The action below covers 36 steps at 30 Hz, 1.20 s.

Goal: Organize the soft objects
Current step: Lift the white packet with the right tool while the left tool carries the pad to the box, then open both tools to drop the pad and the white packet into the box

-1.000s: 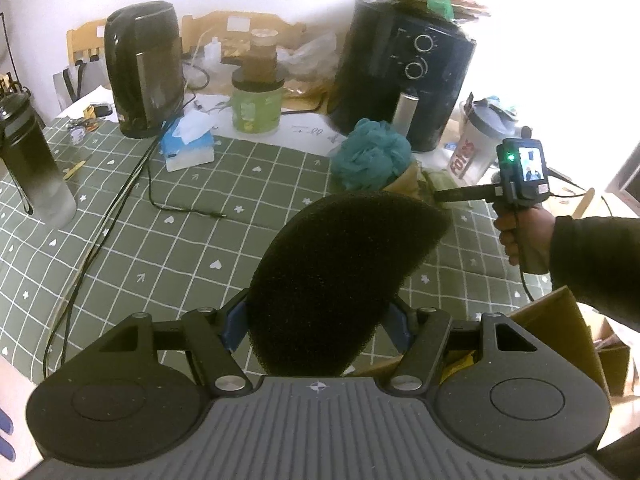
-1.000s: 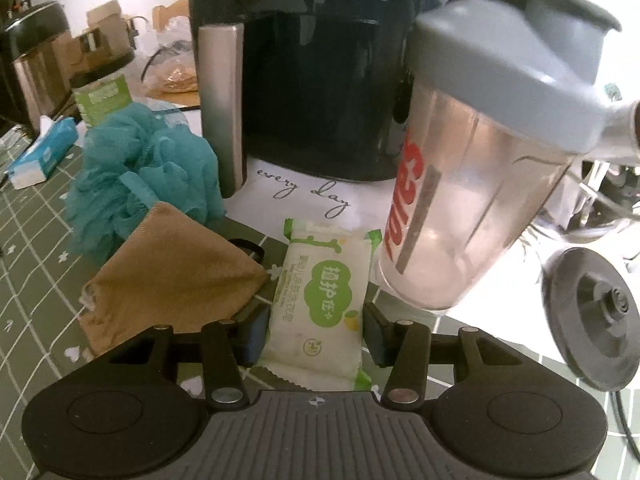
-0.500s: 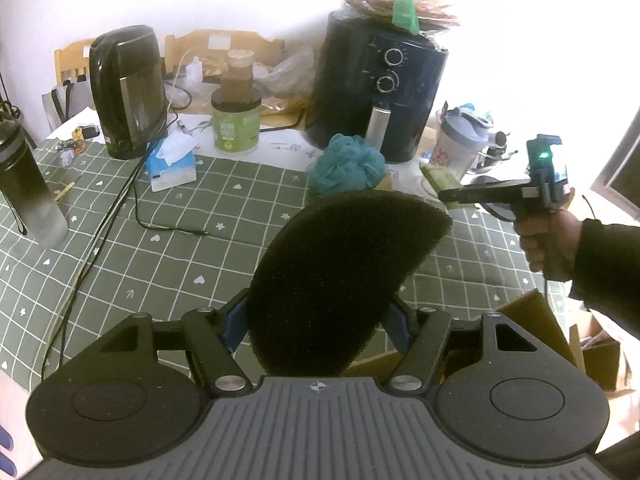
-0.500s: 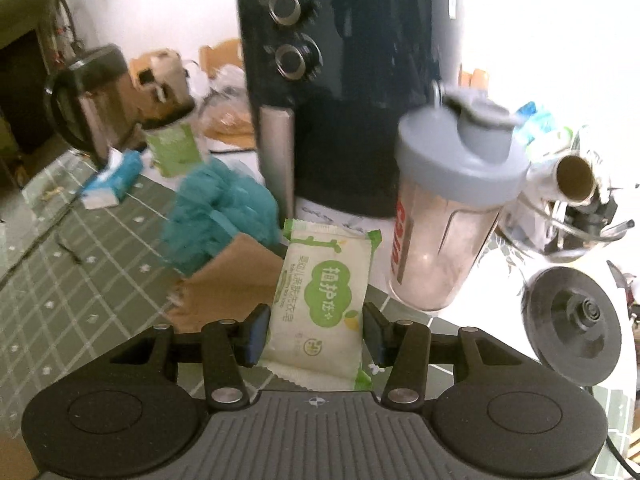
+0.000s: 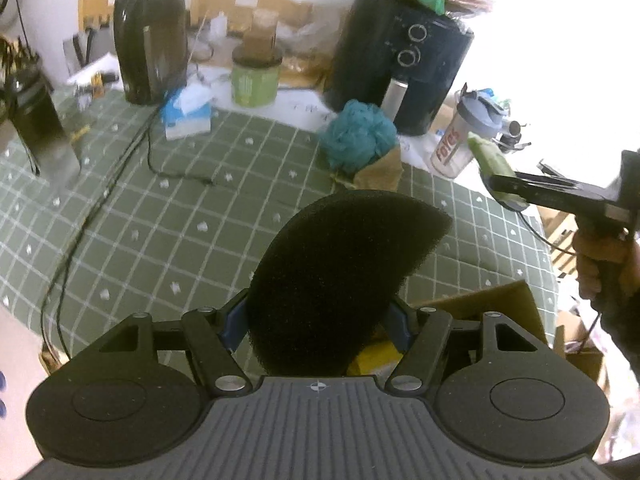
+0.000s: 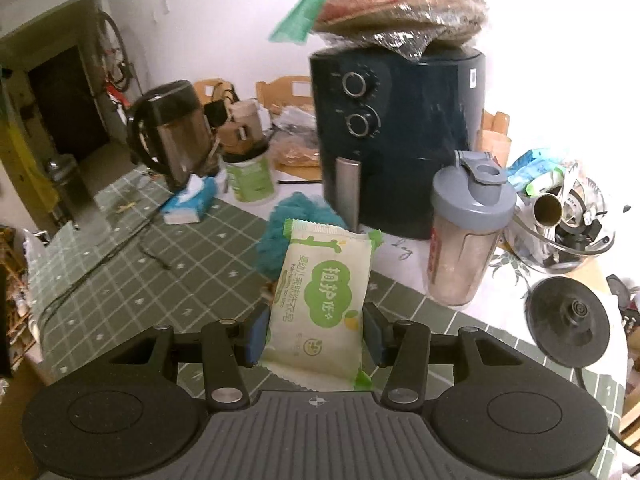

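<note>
My left gripper (image 5: pixel 318 322): jaws clamped on black sponge (image 5: pixel 344 268), above cardboard box (image 5: pixel 492 304). Right gripper (image 6: pixel 314 334): jaws holding soap packet (image 6: pixel 322 300), clear of table (image 6: pixel 192 264). Teal loofah (image 5: pixel 360 136), brown cloth (image 5: pixel 380 170) remain. I judge midway.

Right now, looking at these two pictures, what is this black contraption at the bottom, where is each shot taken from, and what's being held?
No robot here: a person holds a hand-held two-finger gripper in each hand, each with a camera looking along its fingers. One picture is from the left gripper, clamped on a black sponge. The other is from the right gripper, clamped on a white-and-green packet. On the green checked tablecloth sit a teal bath pouf, a brown cloth, a tissue pack, a shaker bottle, a kettle and an air fryer.
</note>
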Each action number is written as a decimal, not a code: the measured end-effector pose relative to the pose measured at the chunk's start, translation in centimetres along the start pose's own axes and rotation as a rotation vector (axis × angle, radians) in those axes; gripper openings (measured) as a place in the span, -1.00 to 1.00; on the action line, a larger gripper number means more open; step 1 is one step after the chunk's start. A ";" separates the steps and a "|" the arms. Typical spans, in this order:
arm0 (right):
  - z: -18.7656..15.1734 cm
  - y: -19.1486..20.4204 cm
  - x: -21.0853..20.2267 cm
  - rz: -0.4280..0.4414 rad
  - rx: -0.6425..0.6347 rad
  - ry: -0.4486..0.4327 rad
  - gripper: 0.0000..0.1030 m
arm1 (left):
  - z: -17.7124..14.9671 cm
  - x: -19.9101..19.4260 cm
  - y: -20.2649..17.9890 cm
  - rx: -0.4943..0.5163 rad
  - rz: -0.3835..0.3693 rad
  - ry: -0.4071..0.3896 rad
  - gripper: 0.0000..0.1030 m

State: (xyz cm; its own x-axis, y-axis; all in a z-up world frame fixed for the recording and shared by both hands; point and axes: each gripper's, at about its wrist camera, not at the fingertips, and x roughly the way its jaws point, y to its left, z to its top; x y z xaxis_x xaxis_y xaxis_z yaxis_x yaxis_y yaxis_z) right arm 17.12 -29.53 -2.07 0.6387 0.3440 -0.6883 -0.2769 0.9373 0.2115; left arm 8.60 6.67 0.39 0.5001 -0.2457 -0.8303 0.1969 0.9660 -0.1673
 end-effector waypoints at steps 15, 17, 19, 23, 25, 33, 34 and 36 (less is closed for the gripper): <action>-2.8 3.1 -6.8 0.098 -0.001 -0.026 0.01 | -3.6 0.3 -0.1 -0.214 -0.135 0.189 0.29; -3.1 3.4 -7.4 0.105 0.003 -0.029 0.01 | -4.0 0.3 -0.1 -0.246 -0.153 0.208 0.31; -3.5 3.8 -8.1 0.114 0.002 -0.031 0.01 | -4.5 0.4 -0.1 -0.281 -0.170 0.229 0.32; -4.3 4.7 -9.2 0.121 -0.016 -0.029 0.01 | -5.4 0.9 0.4 -0.387 -0.234 0.267 0.40; -4.8 5.0 -9.7 0.125 -0.019 -0.025 0.01 | -5.7 0.9 0.6 -0.421 -0.246 0.266 0.52; -6.8 5.9 -10.7 0.154 0.017 0.008 0.01 | -6.5 -0.1 0.0 -0.407 -0.217 0.223 0.62; -7.1 6.1 -10.9 0.156 0.018 0.011 0.01 | -6.5 -0.2 -0.2 -0.401 -0.206 0.213 0.62; -7.5 6.2 -11.1 0.161 0.024 0.016 0.01 | -6.5 -0.6 -0.6 -0.374 -0.178 0.190 0.63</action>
State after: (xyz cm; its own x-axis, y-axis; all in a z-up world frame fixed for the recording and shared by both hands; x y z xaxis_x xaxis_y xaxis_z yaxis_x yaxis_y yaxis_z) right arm 2.88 -27.92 1.68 0.5758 0.4889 -0.6553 -0.3576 0.8714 0.3359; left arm 2.71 6.70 -2.50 0.3161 -0.4249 -0.8483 -0.0702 0.8812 -0.4676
